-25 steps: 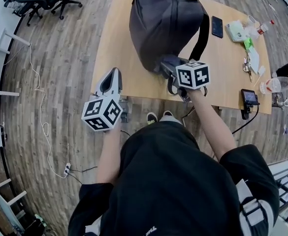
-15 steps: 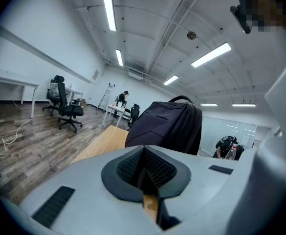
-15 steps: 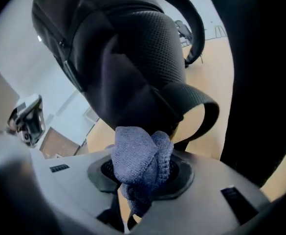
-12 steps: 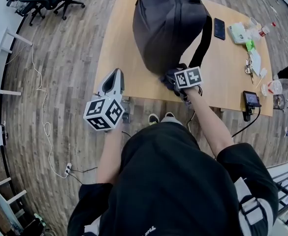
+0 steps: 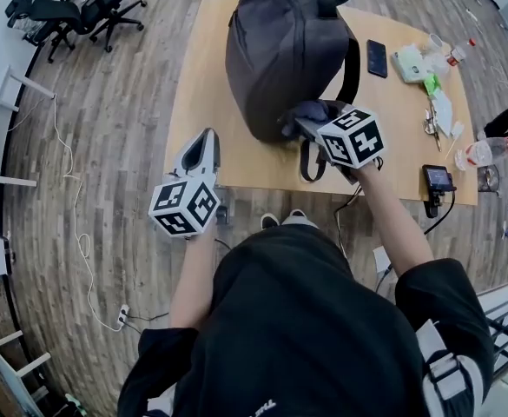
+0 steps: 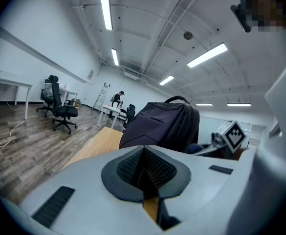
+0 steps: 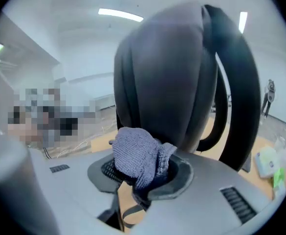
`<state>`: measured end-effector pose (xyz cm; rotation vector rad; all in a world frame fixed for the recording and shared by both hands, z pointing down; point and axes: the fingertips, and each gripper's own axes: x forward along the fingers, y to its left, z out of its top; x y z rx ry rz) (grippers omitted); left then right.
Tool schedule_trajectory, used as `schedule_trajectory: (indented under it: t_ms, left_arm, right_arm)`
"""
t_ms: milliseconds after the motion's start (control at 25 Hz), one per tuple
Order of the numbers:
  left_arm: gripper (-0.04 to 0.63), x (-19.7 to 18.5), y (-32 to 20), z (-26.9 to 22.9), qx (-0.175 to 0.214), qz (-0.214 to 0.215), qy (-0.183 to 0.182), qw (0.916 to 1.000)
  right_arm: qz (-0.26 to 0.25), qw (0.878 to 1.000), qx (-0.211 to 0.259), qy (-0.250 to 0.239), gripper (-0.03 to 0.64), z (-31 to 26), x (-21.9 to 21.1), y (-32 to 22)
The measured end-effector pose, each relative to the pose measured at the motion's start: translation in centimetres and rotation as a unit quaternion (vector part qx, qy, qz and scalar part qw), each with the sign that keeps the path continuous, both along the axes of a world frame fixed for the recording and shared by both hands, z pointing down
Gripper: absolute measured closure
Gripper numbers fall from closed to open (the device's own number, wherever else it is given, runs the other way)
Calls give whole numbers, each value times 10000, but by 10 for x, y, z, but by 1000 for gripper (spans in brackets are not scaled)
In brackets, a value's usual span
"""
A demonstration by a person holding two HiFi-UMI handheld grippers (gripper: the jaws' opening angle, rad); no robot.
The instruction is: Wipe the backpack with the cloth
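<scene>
A dark grey backpack [image 5: 284, 46] stands upright on the wooden table [image 5: 206, 146]; it also fills the right gripper view [image 7: 167, 82] and shows in the left gripper view [image 6: 165, 126]. My right gripper [image 5: 310, 118] is shut on a bunched blue-grey cloth [image 7: 138, 158], [image 5: 304, 111], held against the backpack's lower front near a strap [image 5: 351, 59]. My left gripper [image 5: 203, 150] hovers at the table's near left edge, shut and empty, its pads [image 6: 143, 168] pressed together.
A phone [image 5: 376, 57], a tissue pack [image 5: 410, 61], bottles [image 5: 479, 153] and small items lie on the table's right side. A second phone [image 5: 436, 181] sits at the near right edge. Office chairs [image 5: 71, 7] stand at the far left. Cables [image 5: 75, 233] run along the floor.
My right gripper dipped to the backpack's bottom edge, then rose and rolled, carrying the cloth along the bag's lower front. The left gripper barely moved.
</scene>
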<state>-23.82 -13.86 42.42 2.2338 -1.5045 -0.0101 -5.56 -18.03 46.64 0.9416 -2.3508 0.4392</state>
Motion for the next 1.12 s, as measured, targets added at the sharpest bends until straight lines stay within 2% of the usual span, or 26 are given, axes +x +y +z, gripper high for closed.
schedule_trajectory:
  t_ms: [120, 240, 360, 480, 560, 640, 680, 720, 800, 840, 960, 1120]
  left_arm:
    - [578, 7, -5, -3, 40, 83, 22, 10000]
    - [578, 8, -8, -4, 66, 77, 59, 9999]
    - [578, 8, -8, -5, 97, 63, 83, 9999]
    - [578, 4, -6, -6, 105, 17, 102, 9999]
    - [578, 1, -6, -7, 106, -18, 108, 9999]
    - [578, 1, -4, -7, 85, -38, 114, 9999]
    - [578, 3, -3, -6, 72, -42, 115, 9999]
    - [578, 4, -2, -6, 60, -47, 115, 9999]
    - [578, 6, 1, -4, 37, -59, 117, 9999]
    - [578, 7, 3, -4, 28, -63, 117, 9999]
    - [578, 6, 3, -2, -3, -105, 101, 9999]
    - [578, 0, 6, 6, -88, -184, 81, 9998]
  right_arm:
    - [-203, 9962, 839, -125, 495, -77, -5, -7]
    - [-449, 9831, 1770, 154, 495, -144, -5, -17]
    - [-680, 9713, 2208, 565, 495, -174, -5, -29]
    - [-661, 9621, 2581, 590, 495, -199, -5, -36]
    - [-420, 9491, 3059, 619, 495, -227, -1, -48]
    - [-105, 9277, 3614, 927, 495, -254, 10, -68]
    - [-24, 9210, 3751, 1047, 495, -260, 13, -78]
    - [-44, 9216, 3736, 1047, 494, -260, 13, -85]
    - [-310, 9322, 3495, 889, 495, -243, 0, -85]
    - [-441, 9336, 3439, 902, 495, -231, -7, -80]
    - [-501, 9229, 3660, 1090, 495, -215, -18, -64]
    - [-745, 9258, 3645, 661, 495, -208, -42, -34]
